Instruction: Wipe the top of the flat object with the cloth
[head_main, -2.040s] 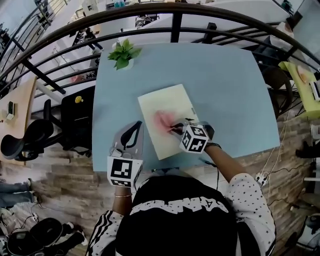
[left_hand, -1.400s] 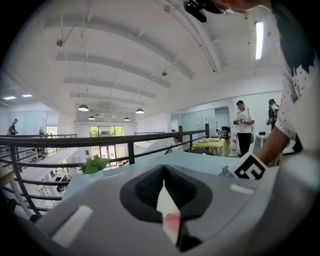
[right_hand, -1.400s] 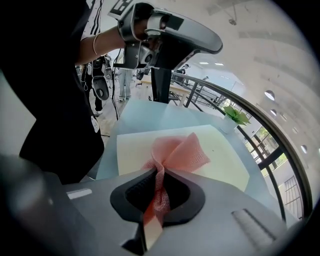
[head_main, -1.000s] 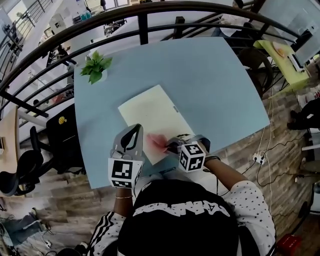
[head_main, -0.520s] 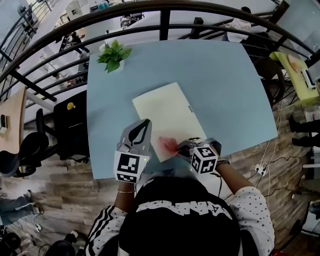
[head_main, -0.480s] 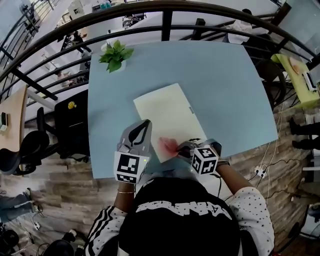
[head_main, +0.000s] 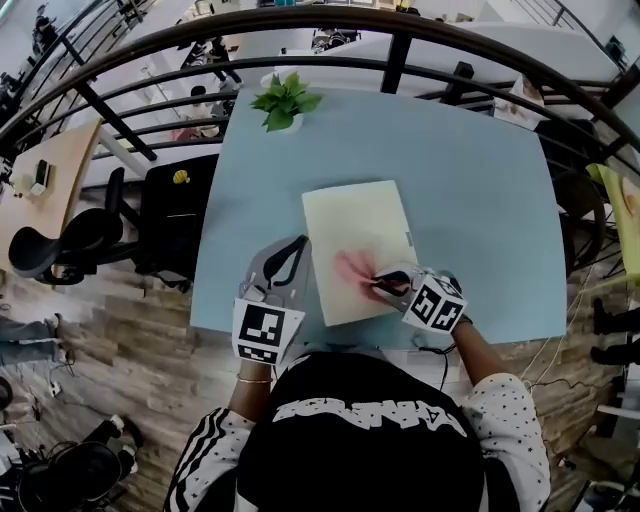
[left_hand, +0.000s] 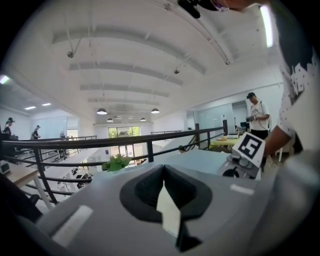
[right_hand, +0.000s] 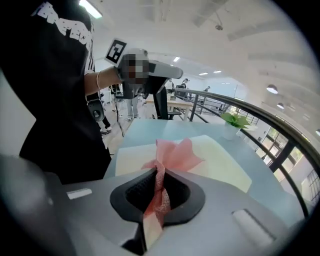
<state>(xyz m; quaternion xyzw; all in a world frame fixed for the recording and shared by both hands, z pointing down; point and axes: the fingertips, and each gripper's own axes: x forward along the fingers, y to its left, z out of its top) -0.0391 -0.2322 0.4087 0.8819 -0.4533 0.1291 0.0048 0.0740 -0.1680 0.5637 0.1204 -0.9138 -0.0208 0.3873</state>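
Note:
A pale yellow flat board (head_main: 355, 235) lies on the light blue table (head_main: 470, 200). A pink cloth (head_main: 355, 270) rests on the board's near part, and my right gripper (head_main: 385, 285) is shut on it. In the right gripper view the pink cloth (right_hand: 172, 155) fans out from between the jaws over the board (right_hand: 225, 162). My left gripper (head_main: 285, 262) is shut and empty, just left of the board's near left edge. In the left gripper view the jaws meet with nothing between them.
A small potted plant (head_main: 283, 102) stands at the table's far left corner. A curved dark railing (head_main: 400, 45) runs beyond the table. A black office chair (head_main: 165, 215) sits to the table's left. The person's torso is close against the table's near edge.
The right gripper slid the cloth from the board's middle to its near edge, then a little back up the board. The left gripper stayed beside the board.

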